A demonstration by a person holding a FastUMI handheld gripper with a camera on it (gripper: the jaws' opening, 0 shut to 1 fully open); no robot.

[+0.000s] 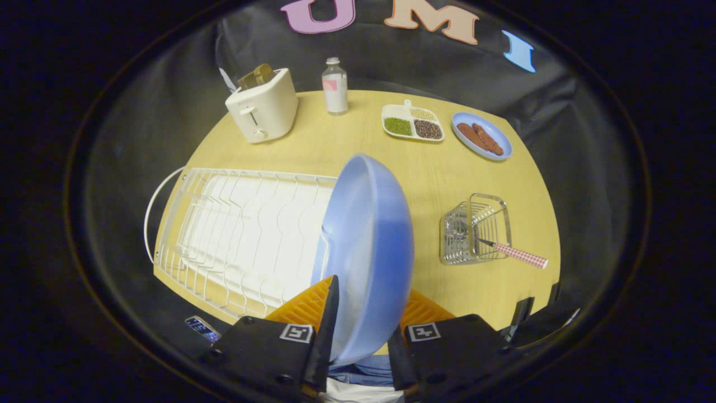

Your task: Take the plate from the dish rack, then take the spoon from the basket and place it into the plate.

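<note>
Your jaws (361, 330) are clenched on the near rim of the blue plate (366, 246), one finger on each face, so the plate stands on edge between them and rises away from you with its hollow facing left. Holding it by the rim this way suits how it sat upright in the rack's slots; it looks lifted clear of the wires, though its lower left edge overlaps the rack and you cannot be sure of a gap there.

Just left of the plate lies the white wire dish rack (240, 235), its slots bare, on a white drip tray. That points to the first step being nearly done: you have the plate out and need to lay it flat on the worktop (436, 179), probably on the bare stretch between rack and basket.

To the right, a little farther off, the wire basket (475, 229) holds the spoon (514, 253), whose checked handle sticks out over the near right rim, an easy part to pinch later.

Farther back stand a toaster (263, 106), a bottle (335, 87), a divided tray of beans (413, 122) and a small blue dish with sausages (482, 136), all well apart from your work.
</note>
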